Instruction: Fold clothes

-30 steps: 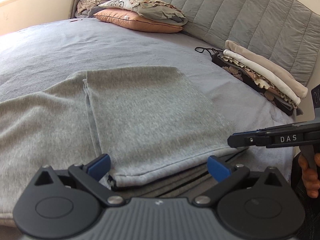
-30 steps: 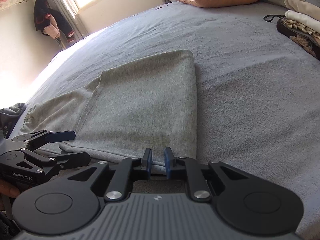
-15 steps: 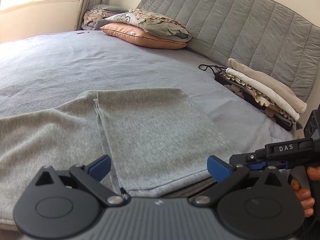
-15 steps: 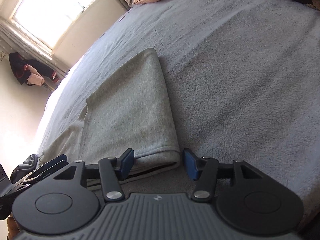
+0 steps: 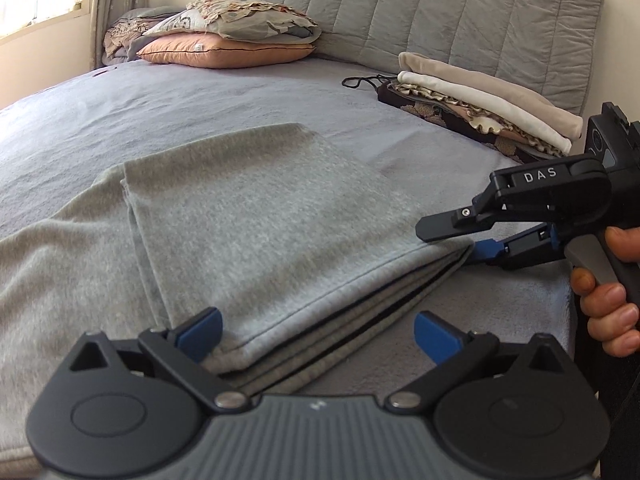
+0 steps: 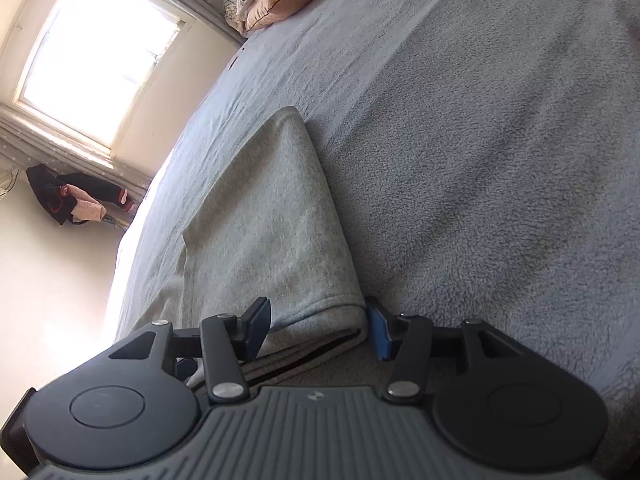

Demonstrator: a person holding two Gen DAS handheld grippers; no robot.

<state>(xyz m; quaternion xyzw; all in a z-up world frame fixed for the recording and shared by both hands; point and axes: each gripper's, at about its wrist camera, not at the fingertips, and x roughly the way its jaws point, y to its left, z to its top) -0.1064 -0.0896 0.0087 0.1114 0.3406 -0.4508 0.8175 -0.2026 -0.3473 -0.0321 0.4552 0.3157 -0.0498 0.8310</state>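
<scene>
A grey garment (image 5: 256, 232) lies partly folded on the bed, its layered hem toward me; it also shows in the right wrist view (image 6: 280, 240). My left gripper (image 5: 316, 336) is open, its blue pads either side of the hem's near edge. My right gripper (image 6: 318, 326) is open and rolled on its side, its jaws astride the hem's right corner. It also shows in the left wrist view (image 5: 460, 242), one finger above the cloth and one below.
The grey bed cover (image 5: 200, 104) spreads all around. A stack of folded clothes (image 5: 480, 100) lies at the back right by the padded headboard (image 5: 440, 12). Pillows (image 5: 228, 40) are piled at the back. A window (image 6: 96, 48) and hanging clothes (image 6: 72, 196) are on the far wall.
My right gripper has opened from shut, rolled onto its side and moved in around the hem's right corner. My left gripper stayed open and has come lower to the hem.
</scene>
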